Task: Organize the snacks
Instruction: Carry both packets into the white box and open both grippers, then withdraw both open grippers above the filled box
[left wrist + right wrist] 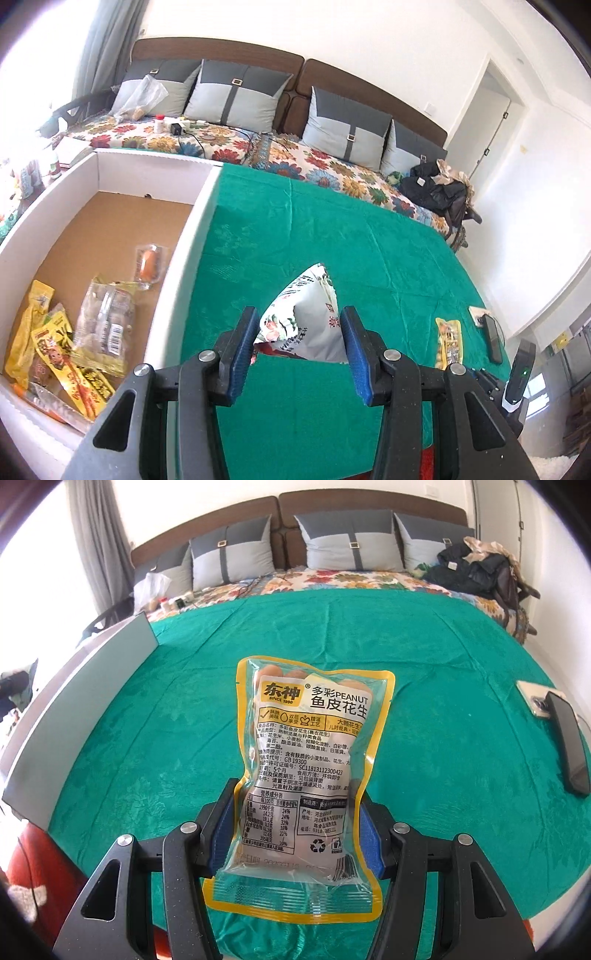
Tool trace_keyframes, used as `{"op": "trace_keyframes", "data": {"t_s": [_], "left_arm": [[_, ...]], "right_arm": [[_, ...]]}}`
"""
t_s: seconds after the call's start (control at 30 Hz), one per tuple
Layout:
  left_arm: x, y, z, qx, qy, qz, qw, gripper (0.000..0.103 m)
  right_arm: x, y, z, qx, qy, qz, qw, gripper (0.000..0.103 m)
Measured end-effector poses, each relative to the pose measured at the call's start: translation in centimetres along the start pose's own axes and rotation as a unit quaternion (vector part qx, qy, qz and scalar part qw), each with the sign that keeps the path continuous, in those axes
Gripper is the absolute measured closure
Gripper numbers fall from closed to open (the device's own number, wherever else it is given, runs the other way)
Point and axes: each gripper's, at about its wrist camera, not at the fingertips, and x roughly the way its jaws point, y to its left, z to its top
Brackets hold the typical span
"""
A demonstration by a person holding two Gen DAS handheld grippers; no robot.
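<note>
Between the pinching blue pads of the right gripper, a yellow-edged peanut packet squeezed at mid-height, best kept level and carried left toward the white box; left gripper clamping a white snack bag.

Black tongs, blue pads, silver screws

Home bedroom: bed, headboard pillows, window curtain.
</note>
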Motion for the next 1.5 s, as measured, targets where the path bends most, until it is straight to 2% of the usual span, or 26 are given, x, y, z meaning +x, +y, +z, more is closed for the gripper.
{"op": "trace_keyframes", "data": {"t_s": [0.1, 0.17, 0.27, 0.37, 0.53, 0.67, 0.7, 0.77, 0.83, 0.9, 1.07, 1.13, 1.17, 1.2, 1.23, 1.33, 1.4, 1.43, 1.5], "left_arm": [[-3.2, 4.6, 1.8, -0.021, -0.029, 0.047, 0.9983, 0.058], [-4.4, 8.0, 2.5, -0.035, -0.033, 0.084, 0.9953, 0.057], [-4.7, 13.4, 2.4, -0.07, -0.014, 0.116, 0.9906, 0.057], [-4.2, 17.3, 1.4, -0.091, 0.009, 0.144, 0.9853, 0.057], [-3.5, 21.7, -0.9, -0.118, 0.036, 0.179, 0.9761, 0.057], [-3.8, 23.5, -1.5, -0.124, 0.036, 0.209, 0.9694, 0.054], [-3.9, 23.8, -1.7, -0.125, 0.034, 0.216, 0.9678, 0.052], [-4.2, 23.8, -2.0, -0.123, 0.031, 0.227, 0.9656, 0.039], [-4.6, 23.6, -2.2, -0.118, 0.027, 0.24, 0.9633, 0.028], [-5.2, 23.1, -2.5, -0.107, 0.017, 0.247, 0.9631, 0.024], [-6.2, 20.6, -2.7, -0.073, 0.004, 0.27, 0.96, 0.016], [-6.6, 19.1, -2.3, -0.053, 0.002, 0.281, 0.9581, 0.016], [-7.0, 18.3, -2.1, -0.044, -0.002, 0.285, 0.9576, 0.014], [-7.5, 17.4, -1.8, -0.036, -0.009, 0.287, 0.9572, 0.011], [-7.9, 16.7, -1.6, -0.032, -0.018, 0.29, 0.9563, 0.003], [-9.7, 14.6, -1.3, -0.024, -0.058, 0.318, 0.9461, 0.0], [-10.7, 13.7, -1.4, -0.019, -0.088, 0.344, 0.9346, 0.0], [-11.0, 13.5, -1.4, -0.025, -0.093, 0.358, 0.9289, 0.0], [-11.5, 13.6, -1.5, -0.045, -0.088, 0.364, 0.9261, 0.0]], "right_arm": [[-0.5, 3.4, 2.0, -0.032, -0.007, 0.031, 0.999, 0.043], [-1.2, 6.5, 4.0, -0.054, -0.02, 0.059, 0.997, 0.043], [-2.5, 12.2, 7.2, -0.094, -0.035, 0.119, 0.988, 0.043], [-3.2, 18.7, 9.8, -0.131, -0.033, 0.182, 0.974, 0.043], [-2.1, 28.8, 11.3, -0.167, 0.016, 0.271, 0.948, 0.042], [0.8, 34.8, 10.2, -0.194, 0.051, 0.285, 0.937, 0.041], [1.8, 35.9, 9.8, -0.197, 0.062, 0.287, 0.935, 0.036], [3.7, 37.2, 9.0, -0.202, 0.084, 0.28, 0.935, 0.032], [5.0, 37.4, 8.6, -0.202, 0.098, 0.268, 0.937, 0.033], [5.3, 36.6, 8.6, -0.192, 0.099, 0.264, 0.94, 0.033], [2.5, 34.5, 10.1, -0.19, 0.044, 0.255, 0.947, 0.033], [1.0, 34.2, 10.5, -0.21, 0.011, 0.25, 0.945, 0.024], [0.4, 34.1, 10.6, -0.226, 0.001, 0.244, 0.943, 0.022], [-0.1, 34.1, 10.7, -0.243, -0.003, 0.235, 0.941, 0.022], [-0.5, 34.0, 10.7, -0.258, -0.006, 0.223, 0.94, 0.022], [-1.8, 33.4, 10.5, -0.277, -0.029, 0.2, 0.939, 0.022], [-2.3, 33.1, 10.8, -0.275, -0.038, 0.194, 0.941, 0.022], [-2.4, 32.9, 10.9, -0.271, -0.04, 0.192, 0.942, 0.022], [-2.5, 32.9, 11.1, -0.264, -0.033, 0.195, 0.944, 0.022]]}}
